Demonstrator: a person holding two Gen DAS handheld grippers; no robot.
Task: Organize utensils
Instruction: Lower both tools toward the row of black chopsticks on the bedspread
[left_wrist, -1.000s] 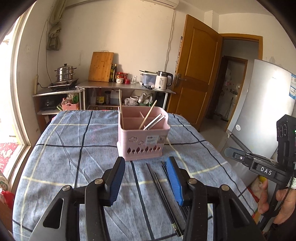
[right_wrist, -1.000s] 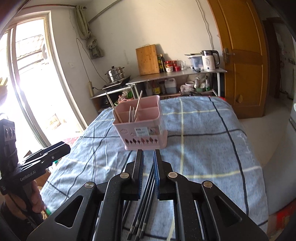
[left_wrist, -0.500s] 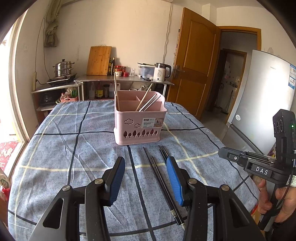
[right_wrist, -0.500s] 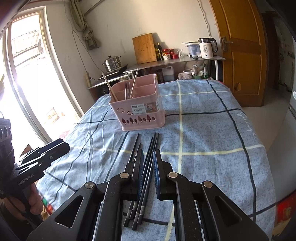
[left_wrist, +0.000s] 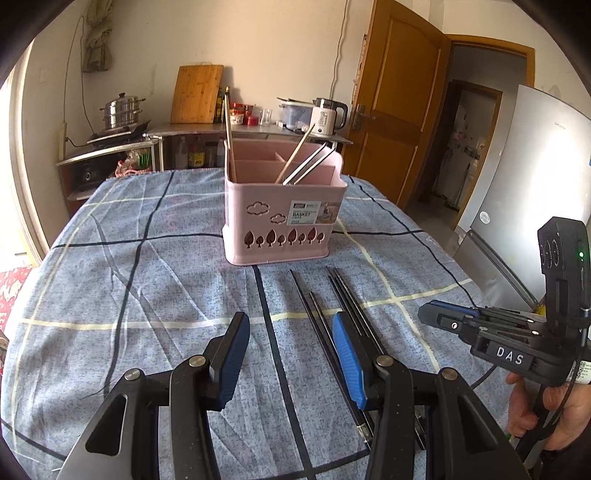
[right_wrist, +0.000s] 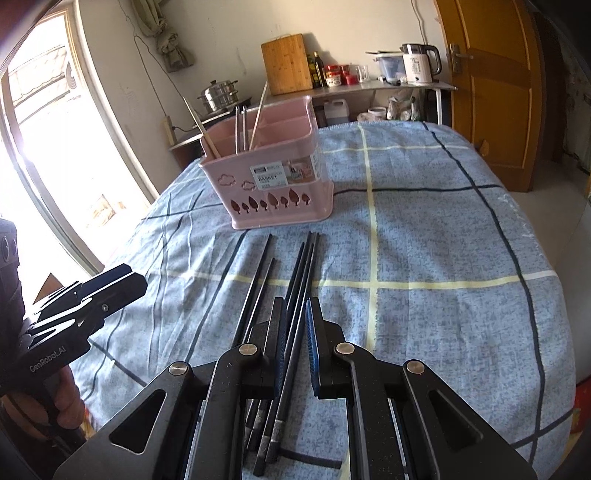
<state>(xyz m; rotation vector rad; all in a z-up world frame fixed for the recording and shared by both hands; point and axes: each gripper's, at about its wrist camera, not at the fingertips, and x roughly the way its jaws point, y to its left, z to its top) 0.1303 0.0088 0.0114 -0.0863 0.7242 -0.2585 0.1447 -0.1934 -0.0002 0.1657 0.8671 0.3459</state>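
Several black chopsticks (left_wrist: 325, 314) (right_wrist: 295, 273) lie side by side on the blue checked tablecloth (left_wrist: 147, 288), in front of a pink utensil basket (left_wrist: 284, 221) (right_wrist: 273, 184). The basket holds wooden and metal chopsticks. My left gripper (left_wrist: 290, 319) hovers open over bare cloth, its right pad just above the chopsticks' left edge; it also shows in the right wrist view (right_wrist: 122, 280). My right gripper (right_wrist: 295, 304) hangs low over the chopsticks. Its jaws stand a narrow slit apart, with nothing gripped and the sticks showing through the gap. It appears at the right (left_wrist: 443, 317), held by a hand (left_wrist: 561, 402).
Behind the table stands a counter (left_wrist: 251, 129) with a kettle (left_wrist: 327, 116), a cutting board (left_wrist: 197, 94) and a steamer pot (left_wrist: 122, 110). A wooden door (left_wrist: 395, 122) and a fridge (left_wrist: 535, 177) are at the right, and a bright window (right_wrist: 44, 140) is at the left.
Both grippers have sunk toward the table and tilted further down, so the black chopsticks look nearer and larger. Neither gripper's jaw gap has changed. The chopsticks and basket have stayed put.
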